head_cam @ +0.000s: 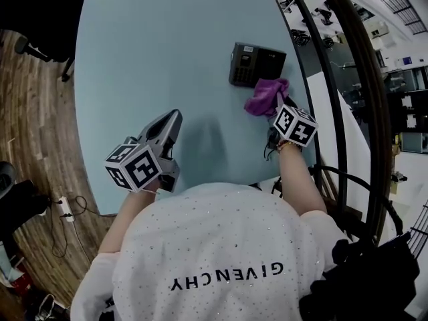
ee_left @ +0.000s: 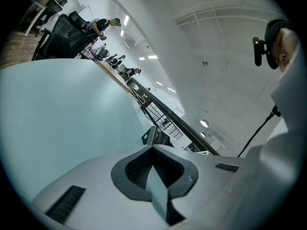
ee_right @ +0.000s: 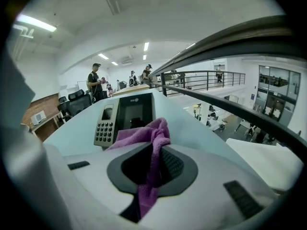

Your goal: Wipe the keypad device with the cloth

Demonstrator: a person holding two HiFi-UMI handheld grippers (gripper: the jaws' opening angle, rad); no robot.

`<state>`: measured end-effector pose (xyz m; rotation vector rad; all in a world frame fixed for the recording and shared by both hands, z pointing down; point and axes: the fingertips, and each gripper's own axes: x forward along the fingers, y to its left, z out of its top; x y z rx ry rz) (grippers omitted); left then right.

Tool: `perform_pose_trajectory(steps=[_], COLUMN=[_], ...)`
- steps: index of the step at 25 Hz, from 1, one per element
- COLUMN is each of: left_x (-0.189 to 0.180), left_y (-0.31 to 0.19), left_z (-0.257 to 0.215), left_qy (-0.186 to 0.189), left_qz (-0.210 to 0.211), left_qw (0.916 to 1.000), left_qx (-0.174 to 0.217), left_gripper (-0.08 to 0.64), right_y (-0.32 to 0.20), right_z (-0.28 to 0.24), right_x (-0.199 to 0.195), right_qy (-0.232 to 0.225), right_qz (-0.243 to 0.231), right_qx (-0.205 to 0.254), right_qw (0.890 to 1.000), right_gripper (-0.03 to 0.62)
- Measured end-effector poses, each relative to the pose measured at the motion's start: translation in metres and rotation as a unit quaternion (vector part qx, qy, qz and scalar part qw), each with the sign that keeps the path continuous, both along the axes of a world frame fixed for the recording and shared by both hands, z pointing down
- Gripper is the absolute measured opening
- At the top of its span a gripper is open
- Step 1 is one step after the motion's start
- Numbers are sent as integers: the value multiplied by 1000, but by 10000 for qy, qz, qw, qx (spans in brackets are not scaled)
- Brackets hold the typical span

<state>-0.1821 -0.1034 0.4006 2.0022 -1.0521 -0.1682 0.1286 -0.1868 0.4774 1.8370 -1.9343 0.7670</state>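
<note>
1. Two grippers show in the head view. The right gripper [head_cam: 277,104] carries the purple cloth [head_cam: 265,96] up against the keypad device [head_cam: 256,64], which lies close to the bench [head_cam: 154,59] edge. The left gripper [head_cam: 174,119] hangs well apart from it. Nothing braces the device, so a firm stroke could shove it toward that edge.
2. Left gripper view: jaws together, nothing between them, so no help there.
3. Right gripper view: jaws pinched on a single fold of cloth. A snag on the keys could drag it loose.

A: Rig finish?
B: Left gripper [head_cam: 172,120], right gripper [head_cam: 278,108]: grey shells, dark ribbed pads [ee_right: 172,164]. Black-and-white marker cube [head_cam: 134,167] on each.
A: Operator?
B: White speckled short-sleeve T-shirt [head_cam: 221,236], dark lettering [head_cam: 227,276] across back.
</note>
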Motion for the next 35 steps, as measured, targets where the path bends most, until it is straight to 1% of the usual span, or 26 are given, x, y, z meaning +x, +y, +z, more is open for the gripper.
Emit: perform_pose_trajectory(steps=[5,7,9,11,12,14,16,18,20,22,23,25,27,29,32,35], left_x=[-1,-1,-2,-3,-3,-2,2,6,7,7,6,3,0,-3,-6,-2], left_y=[-1,-3,-5,-8,-10,-12,-14,-14,-13,-13,-14,-13,-9,-6,-6,-8], left_z=[-1,-1,0,2,3,3,5,5,5,6,7,9,11,13,14,13], left_qy=[20,0,-27,-35,-31,-18,-13,-9,-14,-45,-63,-80,-93,-100,-79,-49], left_qz=[-78,-92,-95,-117,-126,-121,-72,-12,13,-16,-46,-103,-144,-176,-187,-130], left_qw=[10000,10000,10000,9999,9999,9999,10000,10000,10000,10000,10000,9999,9998,9997,9997,9998], left_qx=[-2,1,-1,-22,-30,-29,-27,-21,-5,-12,-29,-65,-99,-135,-161,-145], left_gripper=[5,5,5,5,5,5,5,5,5,5,5,5,5,5,5,5], right_y=[5,6,6,2,-2,-9,-13,-13,-9,-5,-4,-3,-1,2,3,3], right_z=[2,-1,-13,-32,-41,-52,-56,-53,-47,-39,-34,-21,-10,-4,-4,-5], right_x=[19,27,33,25,13,-21,-63,-101,-131,-152,-159,-166,-168,-169,-168,-163], right_qy=[-55,28,166,114,8,-304,-570,-634,-605,-493,-351,153,687,937,989,922], right_qz=[255,433,684,701,562,45,-585,-1157,-1636,-2044,-2242,-2600,-2847,-2954,-2946,-2840], right_qx=[-47,-20,183,546,711,896,904,830,710,556,473,310,218,189,224,297], right_qw=[9996,9991,9974,9960,9959,9955,9926,9878,9821,9761,9728,9650,9559,9506,9502,9539], right_gripper=[29,29,29,29,29,29,29,29,29,29,29,29,29,29,29,29])
